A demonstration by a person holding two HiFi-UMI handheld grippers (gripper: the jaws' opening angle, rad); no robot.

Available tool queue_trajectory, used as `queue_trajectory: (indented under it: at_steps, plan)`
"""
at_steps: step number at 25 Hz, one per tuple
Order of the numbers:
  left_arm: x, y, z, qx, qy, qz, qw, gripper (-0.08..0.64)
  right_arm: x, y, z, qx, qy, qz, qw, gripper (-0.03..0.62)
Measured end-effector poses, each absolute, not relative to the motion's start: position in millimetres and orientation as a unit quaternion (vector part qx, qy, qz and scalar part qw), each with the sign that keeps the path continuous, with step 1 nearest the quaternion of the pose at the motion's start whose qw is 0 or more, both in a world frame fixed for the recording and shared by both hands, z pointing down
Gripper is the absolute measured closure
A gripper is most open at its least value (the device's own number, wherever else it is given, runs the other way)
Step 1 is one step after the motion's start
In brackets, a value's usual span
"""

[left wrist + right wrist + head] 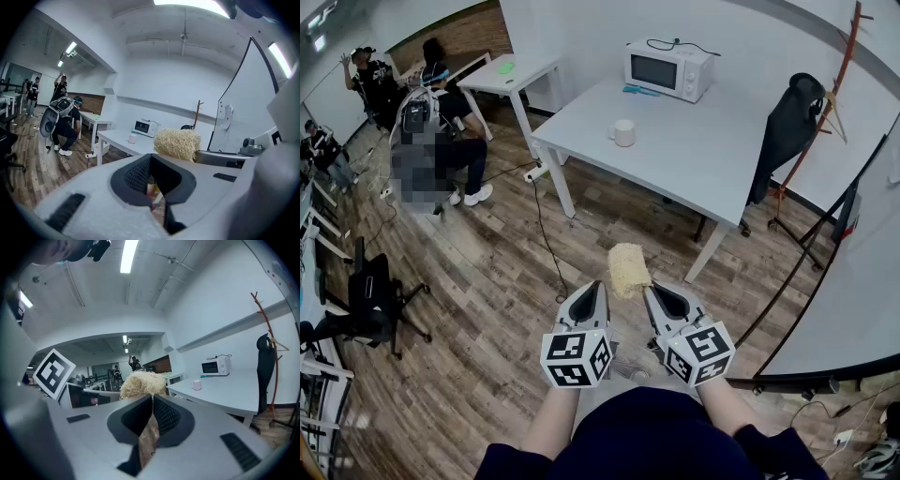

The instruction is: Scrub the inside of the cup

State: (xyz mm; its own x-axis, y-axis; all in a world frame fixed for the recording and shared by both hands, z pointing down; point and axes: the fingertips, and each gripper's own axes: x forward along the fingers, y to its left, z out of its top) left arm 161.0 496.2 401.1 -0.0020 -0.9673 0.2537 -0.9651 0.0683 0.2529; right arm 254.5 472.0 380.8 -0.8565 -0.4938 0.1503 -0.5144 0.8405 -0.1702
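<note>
Risk begins with the left gripper (598, 284): well short of the table (675, 159), its jaws are pressed together on nothing. The cup (622, 132), standing loose near the table's left end, so far has nothing to steady it, and if pushed unheld it would likely skid or tip. The scrubber (628, 270) is pinched by its lower edge in the right gripper (649, 289), also short of the table. Hard pressing inside the cup could fold it or drag it out of the grip.
</note>
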Motion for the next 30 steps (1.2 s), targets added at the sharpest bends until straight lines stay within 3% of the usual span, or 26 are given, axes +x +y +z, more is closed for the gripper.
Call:
queue_trajectory:
  at_steps: [30]
  plan:
    - [161,472,412,0.664,-0.721,-0.014,0.197,0.548,259,439,386,0.259,-0.955,0.139,0.041,0.56]
